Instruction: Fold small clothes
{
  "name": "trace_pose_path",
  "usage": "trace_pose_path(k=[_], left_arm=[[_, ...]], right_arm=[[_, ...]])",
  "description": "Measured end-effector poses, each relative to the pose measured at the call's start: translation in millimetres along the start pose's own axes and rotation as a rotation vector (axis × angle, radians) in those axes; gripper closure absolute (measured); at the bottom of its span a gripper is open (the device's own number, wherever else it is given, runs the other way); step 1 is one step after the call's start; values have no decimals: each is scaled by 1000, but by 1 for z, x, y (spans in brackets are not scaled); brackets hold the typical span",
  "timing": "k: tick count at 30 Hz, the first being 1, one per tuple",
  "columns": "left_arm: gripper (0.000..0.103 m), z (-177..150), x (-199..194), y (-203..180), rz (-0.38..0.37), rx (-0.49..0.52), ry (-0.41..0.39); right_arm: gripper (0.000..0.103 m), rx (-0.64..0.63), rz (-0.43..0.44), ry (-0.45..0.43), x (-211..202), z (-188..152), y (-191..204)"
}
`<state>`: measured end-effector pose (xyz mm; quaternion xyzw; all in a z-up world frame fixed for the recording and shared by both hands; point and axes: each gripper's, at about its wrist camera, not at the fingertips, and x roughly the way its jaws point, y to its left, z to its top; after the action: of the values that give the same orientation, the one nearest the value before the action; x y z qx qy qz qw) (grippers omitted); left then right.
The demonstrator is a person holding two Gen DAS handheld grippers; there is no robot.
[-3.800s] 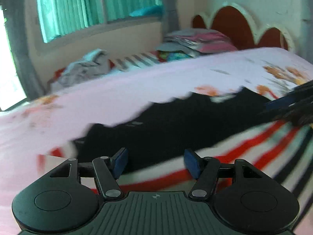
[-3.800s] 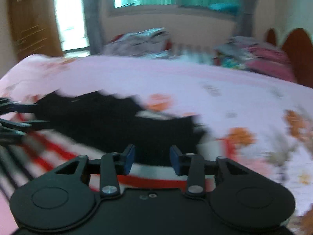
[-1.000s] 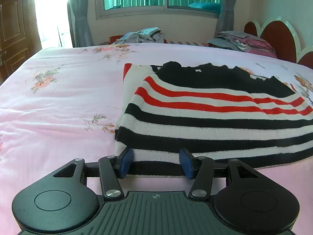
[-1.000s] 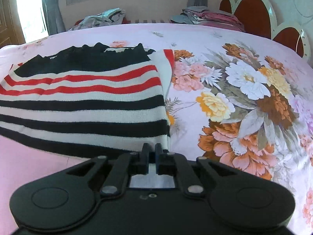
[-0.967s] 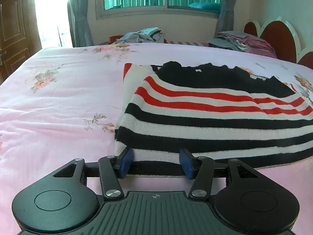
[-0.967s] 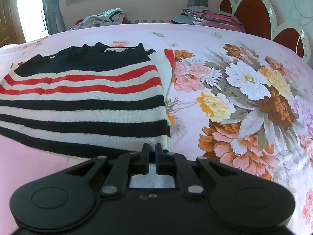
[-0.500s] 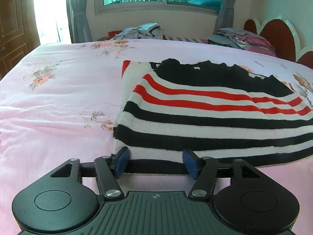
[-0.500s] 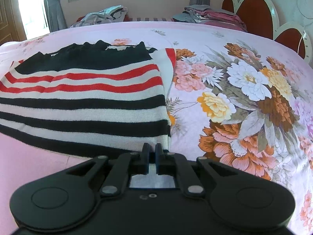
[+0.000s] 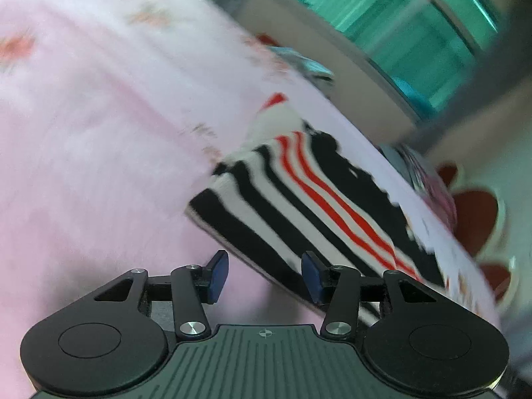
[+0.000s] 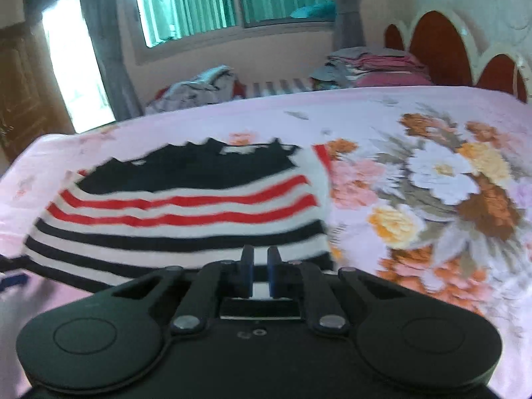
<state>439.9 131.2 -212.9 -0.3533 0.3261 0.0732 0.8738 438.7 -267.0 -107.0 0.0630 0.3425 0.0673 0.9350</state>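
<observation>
A small knitted sweater (image 10: 186, 219) with black, white and red stripes lies folded on the pink floral bedspread (image 10: 432, 199). It also shows in the left wrist view (image 9: 299, 196), tilted and blurred. My left gripper (image 9: 264, 274) is open and empty, just off the sweater's near hem corner. My right gripper (image 10: 261, 267) has its jaws nearly closed with a narrow gap, at the sweater's near right hem; whether cloth is pinched is unclear.
A heap of grey clothes (image 10: 196, 89) and a stack of folded pink and grey clothes (image 10: 369, 66) lie at the far side. A red scalloped headboard (image 10: 439, 50) stands at the right. A window with green curtains (image 10: 232, 0) is behind.
The left gripper has swung and tilted away to the left, off the sweater hem, still open. The right gripper has lifted and pulled back a little; its jaws show a slightly wider gap.
</observation>
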Motion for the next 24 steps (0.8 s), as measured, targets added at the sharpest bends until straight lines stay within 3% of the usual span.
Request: trace_pose_path(k=[2, 8, 14, 15, 16, 17, 21, 24], left_arm=[[54, -1, 9, 5, -17, -80, -14], [54, 9, 30, 7, -39, -184, -53], [55, 20, 46, 7, -58, -232, -86], [57, 22, 45, 7, -57, -227, -84], [80, 24, 48, 6, -38, -214, -75], [84, 27, 51, 5, -23, -208, -53], [88, 30, 32, 1, -98, -232, -109], [88, 29, 41, 9, -54, -223, -55]], right_arm=[[94, 6, 34, 4, 7, 6, 7], [94, 1, 101, 51, 46, 19, 31], [97, -43, 200, 93, 95, 30, 60], [97, -49, 216, 96, 102, 31, 65], [97, -55, 236, 102, 109, 31, 71], [98, -62, 249, 106, 112, 30, 76], [101, -111, 206, 140, 119, 27, 88], [103, -128, 185, 158, 125, 25, 88]])
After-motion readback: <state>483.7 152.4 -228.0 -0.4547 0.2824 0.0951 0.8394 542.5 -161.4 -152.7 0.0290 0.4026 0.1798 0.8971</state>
